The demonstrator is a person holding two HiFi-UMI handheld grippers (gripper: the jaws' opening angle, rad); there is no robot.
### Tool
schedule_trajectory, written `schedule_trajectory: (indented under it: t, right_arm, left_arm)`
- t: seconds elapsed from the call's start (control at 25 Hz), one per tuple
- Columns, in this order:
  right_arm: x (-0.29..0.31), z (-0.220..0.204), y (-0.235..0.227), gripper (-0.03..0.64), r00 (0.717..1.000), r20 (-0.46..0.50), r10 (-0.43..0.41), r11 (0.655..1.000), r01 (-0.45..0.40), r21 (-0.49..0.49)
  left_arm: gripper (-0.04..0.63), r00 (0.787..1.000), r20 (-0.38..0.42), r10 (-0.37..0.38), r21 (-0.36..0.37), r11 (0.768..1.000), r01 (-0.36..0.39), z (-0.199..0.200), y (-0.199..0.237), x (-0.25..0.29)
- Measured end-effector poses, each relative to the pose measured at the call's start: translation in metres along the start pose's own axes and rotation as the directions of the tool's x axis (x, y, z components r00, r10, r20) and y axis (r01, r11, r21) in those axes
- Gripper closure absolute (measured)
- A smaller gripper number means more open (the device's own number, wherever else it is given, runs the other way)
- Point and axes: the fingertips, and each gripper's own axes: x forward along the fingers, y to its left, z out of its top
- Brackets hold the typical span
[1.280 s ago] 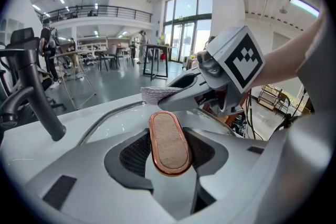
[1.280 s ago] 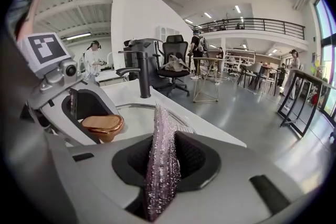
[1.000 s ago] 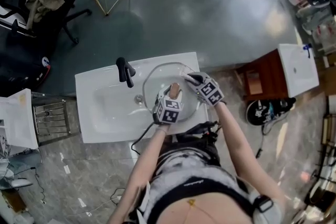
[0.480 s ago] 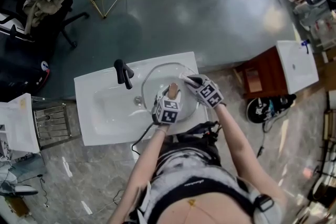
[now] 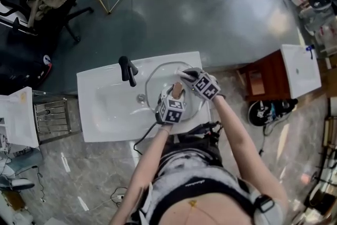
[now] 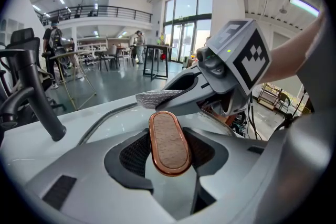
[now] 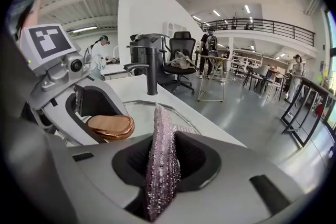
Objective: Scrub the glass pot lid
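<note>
Two tools shared the job. The glass pot lid point(image 5: 156, 81) lay over the right side of the white sink point(image 5: 105, 108), near the black tap point(image 5: 126, 70), so dirty water could probably drip into the bowl. Its brown knob point(image 6: 169, 142) stood up in the middle. The left tool point(image 5: 174, 98) was closed on that knob, most likely to stop the lid from sliding. The right tool point(image 5: 187, 75) was shut tight on a sparkly scrub pad point(image 7: 161, 165). The pad stuck out past its tips toward the glass, likely so the soft pad rubbed, not the hard tool.
</note>
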Motion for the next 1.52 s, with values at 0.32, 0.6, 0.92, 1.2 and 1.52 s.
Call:
schedule_trajectory:
  t: [0.32, 0.6, 0.92, 1.2, 1.52]
  right_arm:
    - [0.032, 0.027, 0.007, 0.528, 0.993, -0.067, 0.093, 0.988, -0.1, -0.118]
    - [0.053, 0.045, 0.018, 0.528, 0.974, -0.124, 0.187, 0.959, -0.208, -0.19]
    - [0.077, 0.064, 0.053, 0.528, 0.945, -0.171, 0.28, 0.901, -0.32, -0.292]
    - [0.082, 0.067, 0.066, 0.525, 0.926, -0.189, 0.325, 0.865, -0.372, -0.335]
    - [0.079, 0.065, 0.057, 0.525, 0.95, -0.143, 0.277, 0.895, -0.31, -0.322]
  left_arm:
    - [0.391, 1.0, 0.004, 0.005, 0.004, 1.0, -0.005, 0.003, 0.0, 0.0]
    - [0.391, 1.0, -0.002, 0.002, -0.002, 1.0, -0.002, 0.003, -0.002, 0.0]
    - [0.391, 1.0, 0.004, 0.009, 0.004, 1.0, -0.009, 0.002, -0.001, 0.001]
    - [0.391, 1.0, 0.006, 0.009, 0.002, 1.0, -0.009, 0.002, 0.0, 0.003]
    - [0.391, 1.0, 0.005, 0.009, 0.005, 1.0, -0.009, 0.002, 0.001, 0.001]
